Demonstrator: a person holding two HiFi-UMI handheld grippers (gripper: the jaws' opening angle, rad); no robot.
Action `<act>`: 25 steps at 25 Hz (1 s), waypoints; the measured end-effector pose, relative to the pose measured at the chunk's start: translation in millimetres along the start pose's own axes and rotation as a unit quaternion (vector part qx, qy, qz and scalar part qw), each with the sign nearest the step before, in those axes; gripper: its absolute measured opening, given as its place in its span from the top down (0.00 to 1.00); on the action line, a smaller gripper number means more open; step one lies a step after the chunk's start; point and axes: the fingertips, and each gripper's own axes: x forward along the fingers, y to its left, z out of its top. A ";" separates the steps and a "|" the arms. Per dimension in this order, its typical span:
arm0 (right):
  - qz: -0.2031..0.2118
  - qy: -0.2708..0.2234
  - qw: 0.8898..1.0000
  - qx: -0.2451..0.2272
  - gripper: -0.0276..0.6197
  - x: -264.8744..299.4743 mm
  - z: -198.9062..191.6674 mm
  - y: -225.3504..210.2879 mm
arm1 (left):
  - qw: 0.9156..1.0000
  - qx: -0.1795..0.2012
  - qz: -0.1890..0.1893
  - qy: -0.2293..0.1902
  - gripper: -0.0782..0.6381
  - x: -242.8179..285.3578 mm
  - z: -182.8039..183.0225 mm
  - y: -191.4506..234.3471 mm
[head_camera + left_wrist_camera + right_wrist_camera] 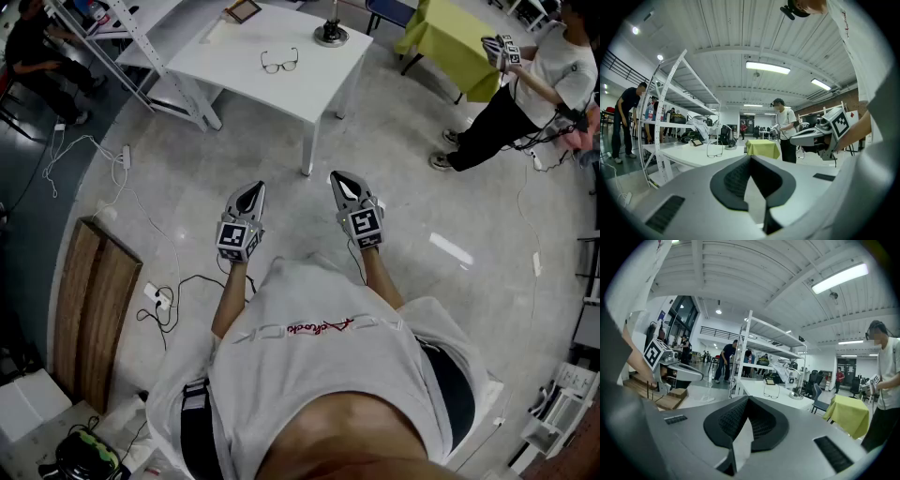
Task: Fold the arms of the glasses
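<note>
Glasses [279, 63] lay on the white surface [323, 89], well apart from the left hand-held gripper [253, 190] and right hand-held gripper [340, 179], both closed and empty; red shirt lettering [298, 328] was unreadable.

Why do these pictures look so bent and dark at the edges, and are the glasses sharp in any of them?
Head view: a wide lens bows the floor and the table; the glasses are small but crisp. Left gripper view: black rounded corners, the ceiling lamp glares white, the left claw looms large. Right gripper view: same curved frame, a bright lamp strip.
</note>
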 end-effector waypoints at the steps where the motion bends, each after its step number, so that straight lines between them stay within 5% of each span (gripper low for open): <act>1: 0.001 -0.002 1.000 0.000 0.97 0.4 1.2 -0.6 | 1.000 0.001 0.001 0.000 0.86 0.7 0.8 0.2; 25: 0.029 -0.024 0.999 0.021 0.97 -0.8 -9.4 -22.7 | 1.000 0.002 0.016 0.008 0.86 22.0 0.3 -25.1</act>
